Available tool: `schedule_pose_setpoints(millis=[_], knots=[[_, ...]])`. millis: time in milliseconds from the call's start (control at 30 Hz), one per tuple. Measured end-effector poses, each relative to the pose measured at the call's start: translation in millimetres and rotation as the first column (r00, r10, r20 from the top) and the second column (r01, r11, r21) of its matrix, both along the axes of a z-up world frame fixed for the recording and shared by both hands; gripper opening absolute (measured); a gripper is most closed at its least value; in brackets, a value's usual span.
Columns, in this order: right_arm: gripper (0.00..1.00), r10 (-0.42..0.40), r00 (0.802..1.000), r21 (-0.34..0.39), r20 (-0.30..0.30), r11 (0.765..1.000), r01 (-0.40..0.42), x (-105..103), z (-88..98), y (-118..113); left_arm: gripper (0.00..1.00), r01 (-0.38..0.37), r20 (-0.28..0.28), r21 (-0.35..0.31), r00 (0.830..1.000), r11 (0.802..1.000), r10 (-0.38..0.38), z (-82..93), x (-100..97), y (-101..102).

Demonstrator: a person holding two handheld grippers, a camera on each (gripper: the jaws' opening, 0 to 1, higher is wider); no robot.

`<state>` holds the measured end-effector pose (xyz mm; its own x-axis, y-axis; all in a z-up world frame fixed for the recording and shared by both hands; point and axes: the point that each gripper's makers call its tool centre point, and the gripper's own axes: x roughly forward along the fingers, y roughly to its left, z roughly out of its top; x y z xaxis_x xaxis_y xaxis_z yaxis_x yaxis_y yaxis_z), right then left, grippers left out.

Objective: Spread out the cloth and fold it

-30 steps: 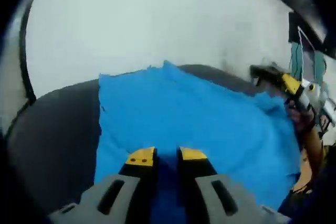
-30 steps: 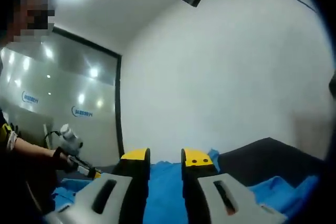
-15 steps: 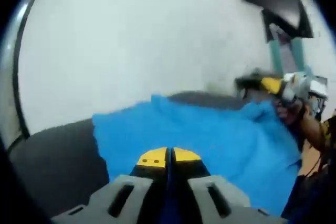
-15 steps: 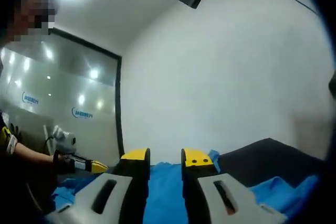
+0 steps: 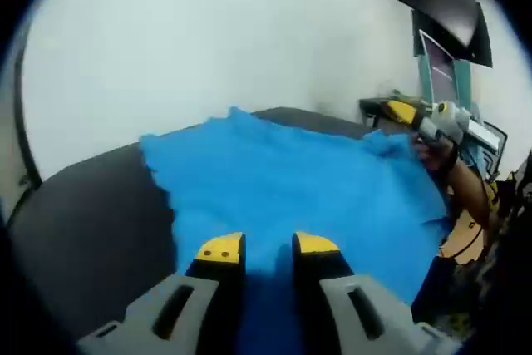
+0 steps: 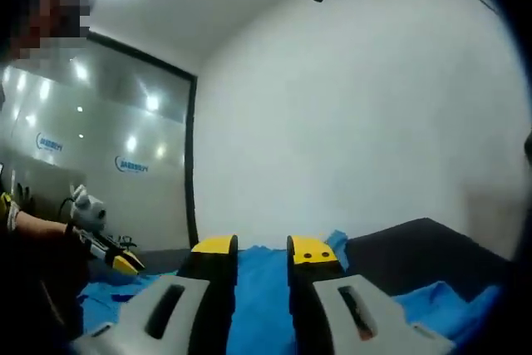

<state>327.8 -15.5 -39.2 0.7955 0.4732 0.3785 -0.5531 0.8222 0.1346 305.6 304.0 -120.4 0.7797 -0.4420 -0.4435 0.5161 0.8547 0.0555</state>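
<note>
Blue cloth (image 5: pixel 283 197) covers mid-frame on my left gripper view, lying on the dark table (image 5: pixel 83 214); left gripper (image 5: pixel 258 247) jaws sit apart. Right gripper view: right gripper (image 6: pixel 258 247) parted too, cloth (image 6: pixel 262 305) along the bottom.

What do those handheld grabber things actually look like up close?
Each gripper has two grey jaws with slotted cut-outs, turning black toward yellow tips: the left gripper and the right gripper. Small dark dots mark the yellow tips. Seen across the blue cloth, each is a slim black-and-yellow tool with a pale grey body.
</note>
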Motion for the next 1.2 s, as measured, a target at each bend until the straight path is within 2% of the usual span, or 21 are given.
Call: schedule_pose_setpoints(millis=[100, 167, 267, 300, 367, 433, 467, 500, 533, 567, 633, 667, 733, 800, 867, 900, 933, 1000, 1033, 1133, 1200], knots=[[0.21, -0.002, 1.0, -0.029, 0.012, 1.0, 0.003, -4, 0.3, 6, 0.22, -0.11, -0.062, 0.003, 0.992, 0.994, 0.11, -17.9, -17.3, 55], [0.21, -0.017, 1.0, -0.044, 0.018, 0.999, 0.018, -4, -0.2, 6, 0.22, -0.15, -0.156, -0.074, 0.978, 0.986, 0.137, -32.9, -33.0, 73], [0.21, -0.028, 1.0, -0.053, 0.005, 0.998, 0.028, 1, -3.6, 3, 0.22, -0.114, -0.233, -0.188, 0.97, 0.975, 0.069, -46.9, -50.3, 69], [0.21, -0.035, 0.999, -0.052, 0.002, 0.998, 0.035, 1, -3.8, 1, 0.2, -0.085, -0.125, -0.195, 0.99, 0.977, 0.061, -37.2, -45.2, 65], [0.21, -0.095, 0.995, -0.048, 0.004, 0.994, 0.095, 1, 0.7, -8, 0.13, -0.088, -0.15, -0.151, 0.987, 0.985, 0.065, -44.0, -50.4, 62], [0.22, -0.265, 0.962, -0.056, 0.069, 0.961, 0.269, -13, 23.2, -26, 0.01, -0.121, -0.206, -0.119, 0.974, 0.986, 0.094, -44.0, -51.8, 66], [0.23, -0.309, 0.949, -0.05, 0.06, 0.949, 0.312, -17, 28.4, -32, 0.01, -0.127, -0.235, -0.091, 0.966, 0.988, 0.103, -43.1, -53.0, 70], [0.26, -0.412, 0.905, -0.02, -0.107, 0.911, 0.412, -24, 23.5, -52, 0.0, -0.139, -0.221, -0.04, 0.967, 0.99, 0.127, -40.6, -52.2, 75], [0.27, -0.479, 0.86, -0.028, -0.178, 0.876, 0.482, -32, 20.5, -65, 0.0, -0.164, -0.211, 0.034, 0.963, 0.986, 0.167, -38.5, -52.6, 82], [0.25, -0.512, 0.844, -0.039, -0.158, 0.857, 0.513, -41, 27.4, -70, 0.0, -0.143, -0.194, 0.1, 0.968, 0.985, 0.161, -36.0, -54.7, 82], [0.25, -0.521, 0.849, -0.07, -0.091, 0.854, 0.516, -56, 31.9, -66, 0.0, -0.098, -0.213, 0.128, 0.969, 0.987, 0.124, -38.1, -62.7, 69], [0.28, -0.519, 0.848, -0.094, -0.103, 0.854, 0.511, -62, 24.6, -64, 0.0, -0.069, -0.226, 0.154, 0.969, 0.986, 0.103, -43.1, -66.5, 65], [0.3, -0.546, 0.829, -0.166, -0.123, 0.835, 0.525, -73, 9.1, -68, 0.02, -0.027, -0.15, 0.212, 0.987, 0.977, 0.06, -38.5, -61.8, 66], [0.29, -0.571, 0.808, -0.165, -0.143, 0.819, 0.549, -78, -2.2, -74, 0.1, 0.035, -0.124, 0.15, 0.992, 0.988, -0.017, -26.1, -60.9, 62], [0.29, -0.569, 0.793, -0.178, -0.218, 0.822, 0.541, -76, -23.2, -77, 0.15, -0.02, -0.084, -0.044, 0.996, 0.999, 0.016, 4.0, -49.8, 68], [0.28, -0.555, 0.787, -0.185, -0.27, 0.832, 0.524, -74, -35.7, -76, 0.15, -0.05, -0.059, -0.146, 0.997, 0.988, 0.042, 22.2, -41.1, 75], [0.28, -0.547, 0.78, -0.181, -0.305, 0.837, 0.516, -73, -45.6, -75, 0.15, -0.038, 0.032, -0.239, 0.998, 0.97, 0.047, 46.8, -26.1, 81], [0.28, -0.556, 0.772, -0.186, -0.309, 0.831, 0.524, -71, -53.3, -77, 0.15, -0.058, 0.166, -0.449, 0.975, 0.892, 0.147, 87.0, 5.7, 101], [0.28, -0.579, 0.76, -0.199, -0.295, 0.815, 0.544, -71, -53.2, -79, 0.15, -0.067, 0.193, -0.515, 0.962, 0.855, 0.192, 95.7, 20.5, 111], [0.27, -0.626, 0.73, -0.245, -0.274, 0.78, 0.576, -68, -54.6, -86, 0.15, -0.092, 0.193, -0.634, 0.943, 0.768, 0.272, 90.8, 68.8, 127], [0.26, -0.634, 0.718, -0.255, -0.288, 0.774, 0.58, -63, -59.8, -88, 0.14, -0.116, 0.175, -0.673, 0.935, 0.73, 0.31, 81.2, 96.3, 130]])
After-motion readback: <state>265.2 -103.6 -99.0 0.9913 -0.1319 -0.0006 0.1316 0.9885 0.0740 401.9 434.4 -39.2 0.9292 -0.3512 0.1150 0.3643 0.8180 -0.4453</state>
